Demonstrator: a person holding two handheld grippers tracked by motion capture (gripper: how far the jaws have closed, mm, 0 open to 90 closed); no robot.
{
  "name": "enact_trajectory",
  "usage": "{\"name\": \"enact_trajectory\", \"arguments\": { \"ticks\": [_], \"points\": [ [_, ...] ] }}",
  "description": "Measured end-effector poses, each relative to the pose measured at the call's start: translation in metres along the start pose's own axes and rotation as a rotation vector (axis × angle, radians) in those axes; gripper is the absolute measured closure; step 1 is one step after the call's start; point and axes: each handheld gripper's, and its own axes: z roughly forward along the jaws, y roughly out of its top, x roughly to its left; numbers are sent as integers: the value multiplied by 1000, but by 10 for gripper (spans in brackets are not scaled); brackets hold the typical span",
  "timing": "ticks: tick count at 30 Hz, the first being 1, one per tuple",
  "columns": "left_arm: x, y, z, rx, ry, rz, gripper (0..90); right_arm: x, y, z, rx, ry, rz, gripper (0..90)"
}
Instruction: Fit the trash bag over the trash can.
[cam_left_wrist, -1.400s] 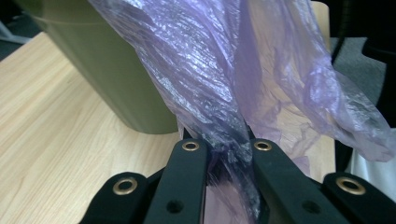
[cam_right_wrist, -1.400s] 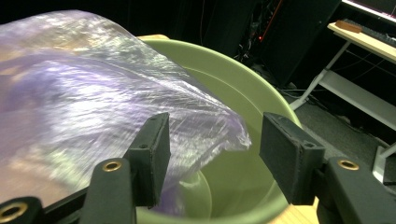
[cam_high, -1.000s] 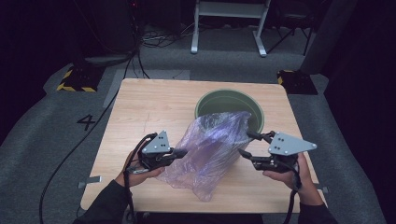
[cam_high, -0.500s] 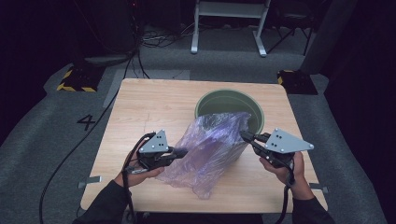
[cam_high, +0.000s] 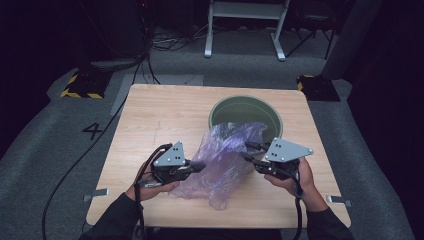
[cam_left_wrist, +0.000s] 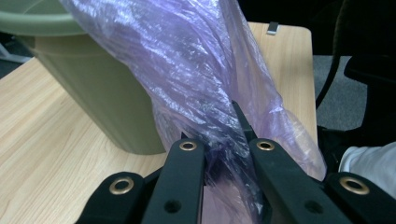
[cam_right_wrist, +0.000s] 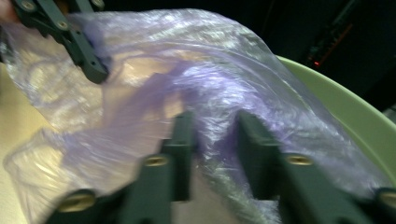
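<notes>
translucent purple bag (cam_high: 227, 160), olive green bin (cam_high: 245, 112), pale wood-grain table (cam_high: 160, 120)

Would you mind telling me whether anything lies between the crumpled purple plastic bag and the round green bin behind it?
Nothing visible does. The crumpled purple plastic bag already leans against the round green bin, its top at the rim; the left gripper is shut on it, and the right gripper has film between its jaws.

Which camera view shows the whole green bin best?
The high view: the green bin shows its full round rim and open inside, with the purple plastic bag draped over its near edge. The left gripper view gives part of its side wall and rim; the right gripper view, a blurred stretch of rim.
</notes>
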Motion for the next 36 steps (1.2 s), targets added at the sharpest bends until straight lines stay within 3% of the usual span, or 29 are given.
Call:
{"name": "enact_trajectory", "arguments": {
  "ticks": [4, 7, 11, 14, 18, 22, 26, 28, 31, 34, 35, 36],
  "points": [
    [0, 1, 0, 1, 5, 10, 871, 1, 4, -2, -27, -10, -11, 893],
    [2, 0, -3, -5, 16, 8, 852, -3, 7, -8, -48, -36, -3, 900],
    [0, 1, -9, -64, 56, 12, 798, -15, 8, -12, -60, -61, 30, 900],
    [3, 2, -9, -77, 79, -7, 672, -28, 6, -15, -75, -73, 73, 900],
    [10, 0, -9, -96, 103, -66, 478, -46, 2, -16, -81, -91, 140, 900],
    [10, 0, -14, -140, 110, -74, 359, -65, -3, -10, -60, -121, 182, 900],
    [10, -1, -18, -170, 126, -75, 388, -83, -10, -9, -50, -170, 219, 900],
    [12, -1, -18, -164, 112, -79, 395, -91, -13, -10, -68, -175, 241, 900],
    [14, -1, -12, -146, 91, -92, 385, -103, -18, -7, -54, -190, 286, 900],
    [14, 1, -5, -125, 70, -85, 416, -109, -21, 0, -11, -202, 304, 891],
    [14, 2, -3, -116, 64, -82, 463, -109, -22, 3, -1, -200, 304, 858],
    [13, 3, 0, -105, 68, -75, 519, -109, -22, 6, 17, -206, 296, 765]
  ]
}}
